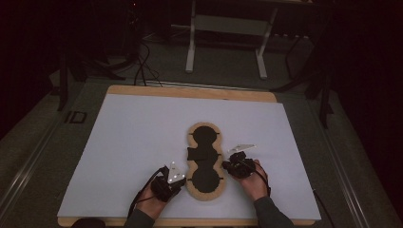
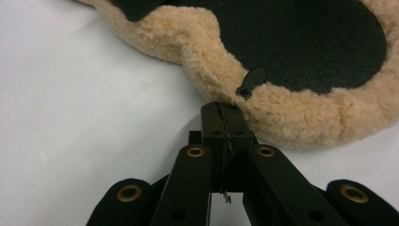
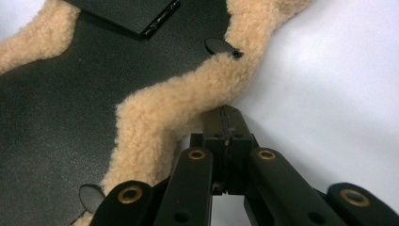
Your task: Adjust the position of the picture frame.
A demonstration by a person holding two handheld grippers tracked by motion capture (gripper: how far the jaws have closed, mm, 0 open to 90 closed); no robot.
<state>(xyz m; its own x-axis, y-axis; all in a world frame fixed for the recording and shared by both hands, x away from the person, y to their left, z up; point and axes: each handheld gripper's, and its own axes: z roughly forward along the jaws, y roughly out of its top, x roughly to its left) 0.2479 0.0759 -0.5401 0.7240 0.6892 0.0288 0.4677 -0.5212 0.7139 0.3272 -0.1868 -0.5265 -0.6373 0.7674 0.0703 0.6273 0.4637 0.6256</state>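
A peanut-shaped pad (image 1: 205,178) lies flat near the front middle of the white table, black in the centre with a tan fleece rim (image 2: 291,113) (image 3: 155,113). A black strap (image 1: 196,154) (image 3: 127,14) crosses its waist, and small black tabs (image 2: 251,81) (image 3: 220,46) sit at the rim. My left gripper (image 1: 179,179) (image 2: 221,107) is shut, its tips touching the fleece at the pad's lower left edge. My right gripper (image 1: 227,164) (image 3: 227,112) is shut too, with its tips against the fleece at the right side of the waist. Whether either pinches fleece I cannot tell.
The white table top (image 1: 142,128) has a wooden far edge (image 1: 190,91). Beyond it stand a metal frame's legs (image 1: 190,47) and cables (image 1: 142,66) on the dark floor. Both hands rest close to the table's front edge.
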